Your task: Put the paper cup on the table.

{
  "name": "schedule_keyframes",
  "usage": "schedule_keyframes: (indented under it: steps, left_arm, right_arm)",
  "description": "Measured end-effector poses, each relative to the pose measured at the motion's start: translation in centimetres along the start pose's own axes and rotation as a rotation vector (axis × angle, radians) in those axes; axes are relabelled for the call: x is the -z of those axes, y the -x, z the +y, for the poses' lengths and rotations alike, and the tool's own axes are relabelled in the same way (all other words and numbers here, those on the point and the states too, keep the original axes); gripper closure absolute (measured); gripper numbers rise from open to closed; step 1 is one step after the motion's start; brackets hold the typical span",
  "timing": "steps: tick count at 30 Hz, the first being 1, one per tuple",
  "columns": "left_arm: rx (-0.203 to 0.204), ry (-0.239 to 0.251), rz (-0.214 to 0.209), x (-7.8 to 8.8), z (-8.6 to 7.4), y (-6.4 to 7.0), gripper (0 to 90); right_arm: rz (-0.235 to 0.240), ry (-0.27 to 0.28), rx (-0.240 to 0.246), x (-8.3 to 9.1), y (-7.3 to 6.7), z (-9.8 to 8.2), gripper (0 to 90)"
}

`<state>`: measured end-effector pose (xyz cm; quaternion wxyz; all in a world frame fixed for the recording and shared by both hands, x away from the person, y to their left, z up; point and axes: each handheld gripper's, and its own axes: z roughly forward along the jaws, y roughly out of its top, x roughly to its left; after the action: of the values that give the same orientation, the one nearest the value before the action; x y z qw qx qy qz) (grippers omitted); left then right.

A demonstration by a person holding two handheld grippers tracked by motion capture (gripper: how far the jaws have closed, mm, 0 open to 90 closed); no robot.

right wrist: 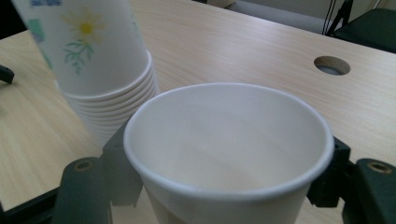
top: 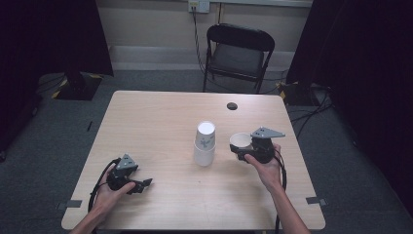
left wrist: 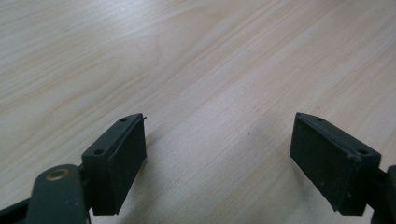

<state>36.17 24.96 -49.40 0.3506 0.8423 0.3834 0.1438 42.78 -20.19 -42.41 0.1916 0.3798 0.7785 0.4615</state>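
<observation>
Beside the stack of inverted paper cups [top: 205, 144], my right gripper [top: 242, 148] clamped one upright paper cup [right wrist: 229, 154] lightly above the counter [top: 160, 122]; crushing seemed the risk. My left gripper [left wrist: 219, 163] rested wide apart, empty.

Readable text: none on any surface.
Stack of paper cups [right wrist: 100, 60]: printed daisy and leaf motif with small blue and teal marks, no legible lettering.
Held paper cup [right wrist: 229, 154]: plain white, unmarked.
</observation>
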Motion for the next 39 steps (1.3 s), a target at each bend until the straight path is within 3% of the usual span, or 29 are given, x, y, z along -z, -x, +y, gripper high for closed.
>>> schedule_keyframes:
  steps: [5,10,20,31,39]
  left_arm:
    - [-0.021,-0.002,0.014,-0.2,0.0,0.1,16.1]
    - [-0.008,0.05,0.026,-0.5,-0.5,0.2,11.5]
    - [-0.003,0.047,0.032,-0.5,-0.5,0.2,10.6]
    - [-0.003,0.047,0.032,-0.5,-0.5,0.2,10.6]
    - [-0.003,0.047,0.032,-0.5,-0.5,0.2,10.6]
  right_arm:
    - [-0.022,-0.021,-0.013,-1.5,1.1,0.1,28.9]
    - [-0.048,-0.024,-0.021,-2.7,1.8,0.9,28.7]
    - [-0.091,-0.04,-0.012,-4.9,2.7,2.1,28.3]
    - [-0.126,-0.076,-0.035,-7.4,3.6,1.2,28.2]
    - [-0.121,-0.067,-0.037,-8.5,3.0,0.5,27.0]
